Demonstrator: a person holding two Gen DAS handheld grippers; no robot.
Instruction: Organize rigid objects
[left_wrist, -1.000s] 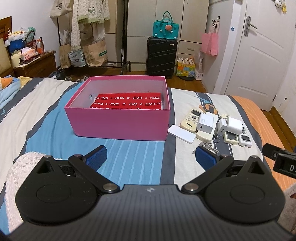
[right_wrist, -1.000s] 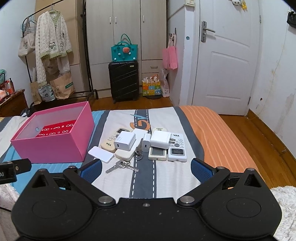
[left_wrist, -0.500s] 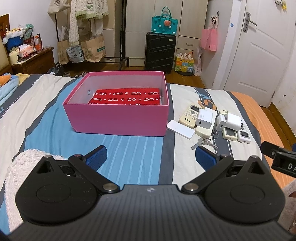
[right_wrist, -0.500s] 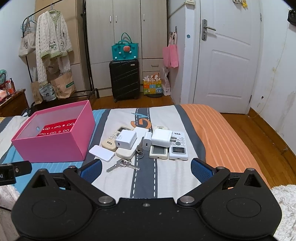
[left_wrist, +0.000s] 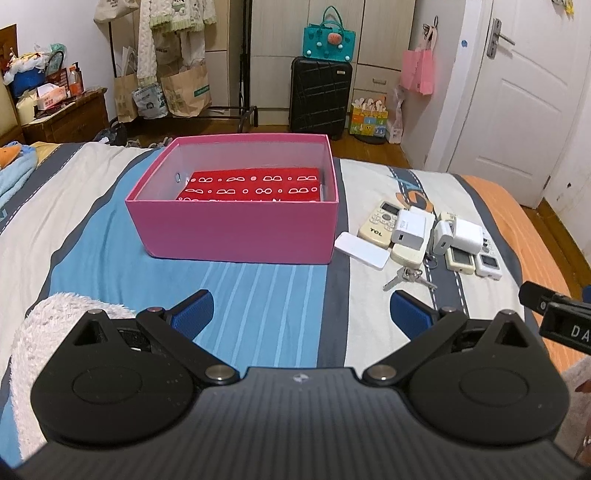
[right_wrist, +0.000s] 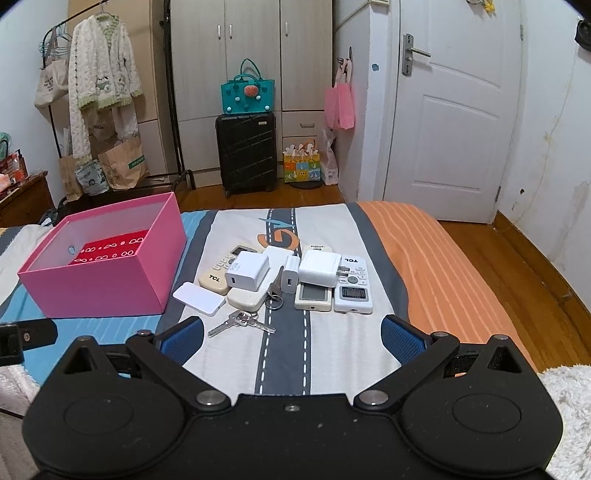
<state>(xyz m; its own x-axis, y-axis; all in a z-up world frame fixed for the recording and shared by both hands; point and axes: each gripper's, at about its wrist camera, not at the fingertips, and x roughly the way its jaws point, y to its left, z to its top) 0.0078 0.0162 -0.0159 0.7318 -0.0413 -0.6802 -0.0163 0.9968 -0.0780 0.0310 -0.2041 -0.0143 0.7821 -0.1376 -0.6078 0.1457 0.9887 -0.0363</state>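
A pink open box (left_wrist: 236, 229) (right_wrist: 99, 284) with a red patterned item inside sits on the bed. To its right lies a cluster: TCL remotes (right_wrist: 214, 275), white chargers (right_wrist: 246, 271) (right_wrist: 319, 267), a flat white case (right_wrist: 198, 299), small white devices (right_wrist: 352, 295) and keys (right_wrist: 242, 322) (left_wrist: 408, 277). My left gripper (left_wrist: 301, 314) is open and empty, hovering in front of the box. My right gripper (right_wrist: 291, 338) is open and empty, just short of the keys.
A white fluffy blanket (left_wrist: 40, 332) lies at the bed's near left, and another (right_wrist: 565, 398) at near right. A black suitcase (right_wrist: 245, 151), clothes rack (right_wrist: 103, 85), wardrobe and door stand beyond the bed. The bed's right edge drops to wooden floor (right_wrist: 524, 280).
Both grippers have drawn back and risen slightly, so the box and cluster look a little farther off. Nothing on the bed has moved.
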